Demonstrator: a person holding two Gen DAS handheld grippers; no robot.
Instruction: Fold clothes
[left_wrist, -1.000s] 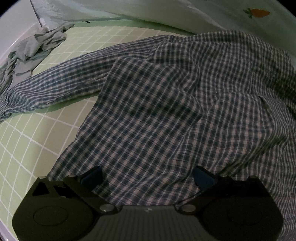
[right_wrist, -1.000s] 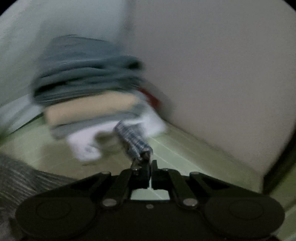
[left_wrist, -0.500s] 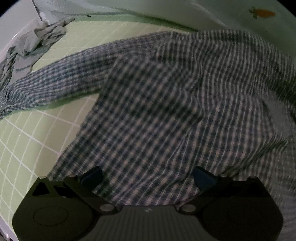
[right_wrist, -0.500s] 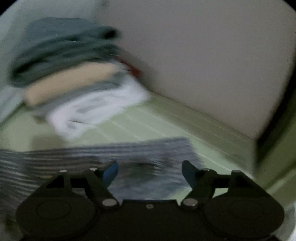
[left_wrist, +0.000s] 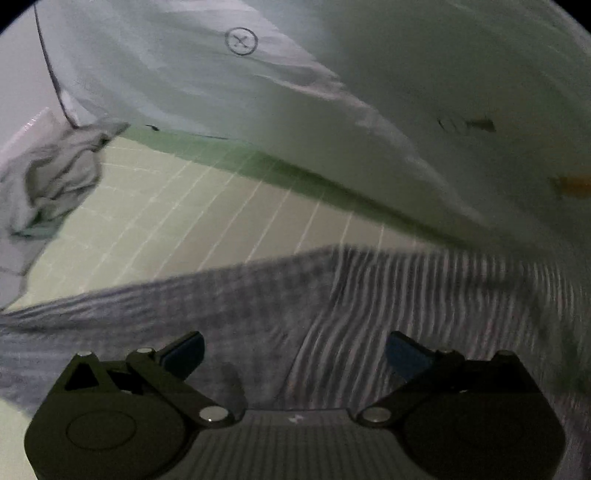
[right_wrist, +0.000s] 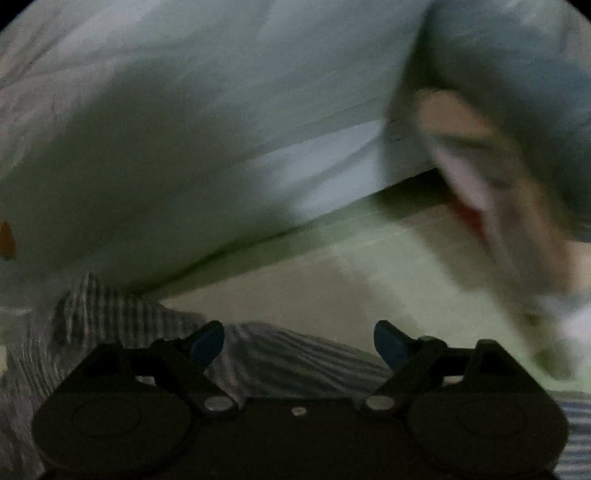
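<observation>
A blue-and-white checked shirt (left_wrist: 369, 295) lies spread on the pale green gridded mat (left_wrist: 207, 221), blurred by motion. My left gripper (left_wrist: 295, 350) hovers over the shirt's near part with its jaws wide apart and nothing between them. In the right wrist view the same shirt (right_wrist: 280, 354) lies under and left of my right gripper (right_wrist: 299, 341). Its jaws are opening, wide apart, and only the cloth below shows through the gap. Neither gripper's pads press on the fabric.
A pale quilt (left_wrist: 332, 110) with small printed marks bulges along the mat's far side. A crumpled grey garment (left_wrist: 51, 184) lies at the far left. A blurred stack of folded clothes (right_wrist: 509, 155) stands at the right in the right wrist view.
The right gripper let go of the shirt's cuff, opened wide and swung left from the folded stack toward the quilt. The left gripper stayed open and moved toward the quilt, over the shirt's far edge.
</observation>
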